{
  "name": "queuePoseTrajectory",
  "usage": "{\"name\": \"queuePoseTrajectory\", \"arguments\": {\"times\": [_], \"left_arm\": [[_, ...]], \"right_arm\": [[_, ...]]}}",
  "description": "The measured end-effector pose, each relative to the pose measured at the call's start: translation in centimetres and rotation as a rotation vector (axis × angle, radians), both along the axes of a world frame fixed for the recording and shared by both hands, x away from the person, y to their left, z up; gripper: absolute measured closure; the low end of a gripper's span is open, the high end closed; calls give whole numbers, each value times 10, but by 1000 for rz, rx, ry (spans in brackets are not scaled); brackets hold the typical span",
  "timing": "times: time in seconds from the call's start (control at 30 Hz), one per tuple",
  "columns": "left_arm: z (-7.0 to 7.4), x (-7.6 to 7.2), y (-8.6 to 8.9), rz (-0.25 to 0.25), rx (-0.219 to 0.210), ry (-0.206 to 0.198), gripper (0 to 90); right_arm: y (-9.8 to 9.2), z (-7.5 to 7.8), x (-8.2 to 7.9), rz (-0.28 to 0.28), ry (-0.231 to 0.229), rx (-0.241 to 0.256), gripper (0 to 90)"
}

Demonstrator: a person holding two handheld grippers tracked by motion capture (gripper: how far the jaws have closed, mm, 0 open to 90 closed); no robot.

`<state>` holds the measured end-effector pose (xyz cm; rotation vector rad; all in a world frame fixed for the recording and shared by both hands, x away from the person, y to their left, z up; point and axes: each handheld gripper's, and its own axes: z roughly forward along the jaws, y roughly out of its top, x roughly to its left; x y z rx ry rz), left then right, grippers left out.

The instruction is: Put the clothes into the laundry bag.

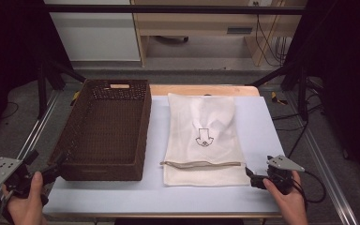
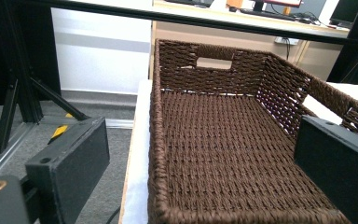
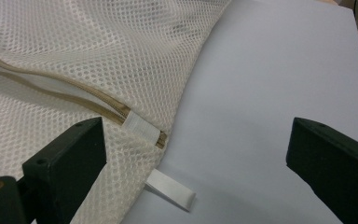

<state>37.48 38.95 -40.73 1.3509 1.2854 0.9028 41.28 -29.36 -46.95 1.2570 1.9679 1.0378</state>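
- High view: mesh laundry bag (image 1: 202,138) lies flat at centre right of the frame on the pale table mat (image 1: 258,122), with its zipper (image 1: 200,163) running across near the bottom edge. The woven basket (image 1: 107,129) sits just beside it at centre left, apart from the bag. The right gripper (image 1: 251,177) rests at lower right, just off the bag's near corner; the left gripper (image 1: 51,169) is at lower left, by the basket's near corner. The likely step is taking hold of the bag at the zipper end, so the approach should stay low and level with the mat.
- Left gripper view: the jaws stand spread, holding nothing, with the basket's near wall (image 2: 242,215) between them at the bottom of the frame. Keeping this hand clear, or steadying the basket rim, would suit the job.
- Right gripper view: the jaws are spread wide and empty. The zipper's end (image 3: 142,128) lies at centre left, and a white ribbon tab (image 3: 170,190) sticks out onto the mat at lower centre. Aim for the tab or the zipper end rather than loose mesh, and close only once a jaw is under the fabric.
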Motion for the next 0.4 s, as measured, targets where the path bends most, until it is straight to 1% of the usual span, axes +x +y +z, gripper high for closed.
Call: {"name": "queuePoseTrajectory", "arguments": {"times": [0.07,0.13,0.17,0.2,0.27,0.4], "left_arm": [[-1,-1,-2,0,5,2,34],[-2,-1,-3,0,11,3,34],[-3,-2,-4,5,7,0,34],[-3,-4,-4,10,5,-5,35],[-2,-6,-4,16,8,-14,34],[-3,-8,-5,19,6,-18,35]], "right_arm": [[0,-1,2,-12,0,1,53],[-1,-1,3,-24,-2,14,54],[-1,-1,4,-31,0,27,54],[-2,-1,4,-35,-4,23,55],[-1,-1,4,-41,-8,41,56],[-1,-4,2,-39,-13,26,56]]}}
